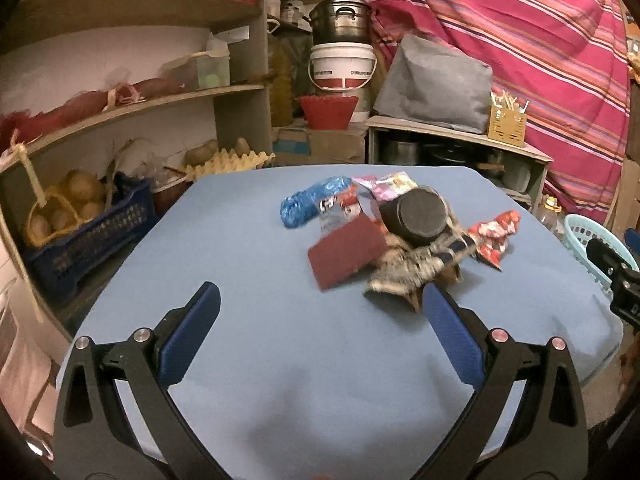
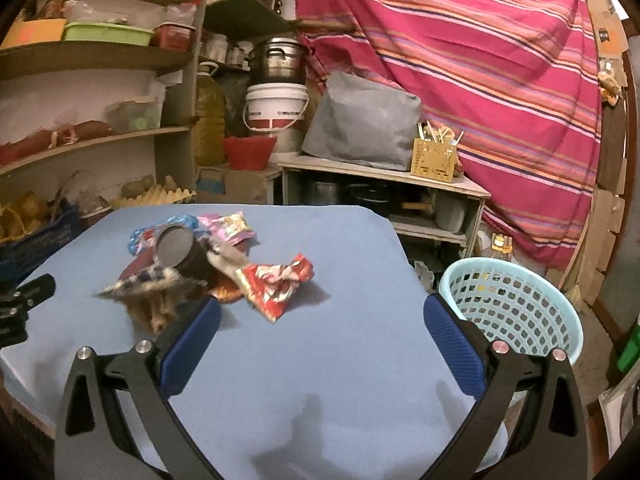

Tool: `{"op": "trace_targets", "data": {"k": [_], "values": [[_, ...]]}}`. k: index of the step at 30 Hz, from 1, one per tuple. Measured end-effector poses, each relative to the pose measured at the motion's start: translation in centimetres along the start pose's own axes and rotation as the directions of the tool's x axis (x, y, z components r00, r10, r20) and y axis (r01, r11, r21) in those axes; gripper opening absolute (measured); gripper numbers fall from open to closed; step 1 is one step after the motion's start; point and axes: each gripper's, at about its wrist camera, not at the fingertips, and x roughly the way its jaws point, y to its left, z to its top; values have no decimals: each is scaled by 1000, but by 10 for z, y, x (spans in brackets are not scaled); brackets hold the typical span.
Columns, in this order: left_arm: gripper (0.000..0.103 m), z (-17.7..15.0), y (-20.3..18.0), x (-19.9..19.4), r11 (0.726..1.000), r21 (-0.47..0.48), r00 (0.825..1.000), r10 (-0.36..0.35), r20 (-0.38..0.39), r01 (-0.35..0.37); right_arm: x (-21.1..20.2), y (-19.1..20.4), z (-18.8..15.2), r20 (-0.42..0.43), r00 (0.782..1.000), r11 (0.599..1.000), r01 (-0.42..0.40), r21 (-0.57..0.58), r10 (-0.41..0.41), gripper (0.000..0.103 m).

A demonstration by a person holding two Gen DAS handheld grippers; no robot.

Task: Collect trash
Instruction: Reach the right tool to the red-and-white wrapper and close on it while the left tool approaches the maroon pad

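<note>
Both tongs hang over the blue-covered counter (image 1: 248,360) with their blue pads spread wide and nothing between them. The left tongs (image 1: 320,312) sit just short of the trash pile (image 1: 400,232), whose crumpled patterned wrapper (image 1: 408,276) lies near the right pad's tip. From the right tongs (image 2: 322,316), the pile lies ahead to the left, a red wrapper (image 2: 276,284) nearest. A pale blue basket (image 2: 512,304) stands beside the counter, to the right.

Each claw (image 1: 322,300) (image 2: 322,306) has black forked arms, blue textured pads and silver round screws.
</note>
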Motion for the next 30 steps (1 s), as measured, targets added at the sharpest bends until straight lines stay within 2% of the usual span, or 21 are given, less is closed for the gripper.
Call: {"op": "trace_targets", "data": {"k": [4,6,12,17,21,25,30], "values": [[98,24,6,20,1000,-9,1000,9,3,-9,30,-2,13,-53,999,1000,5,1,-5,99],[98,36,9,28,1000,-9,999,30,13,-30,50,-1,18,-97,995,1000,-19,-6,18,99],[98,71,13,60,998,4,997,57,53,-57,91,4,31,-136,991,1000,2,-24,-5,99],[98,69,21,93,997,-5,997,79,-24,-79,128,6,35,-210,978,1000,9,-30,-15,99],[98,62,24,117,998,5,991,67,-116,-67,142,1,33,-222,974,999,37,-17,-39,99],[98,57,20,126,998,18,988,63,-142,-61,156,-6,33,-261,965,998,2,66,15,99],[98,57,10,133,1000,16,986,21,-166,-19,167,-3,26,-304,952,996,-9,87,35,98]]}}
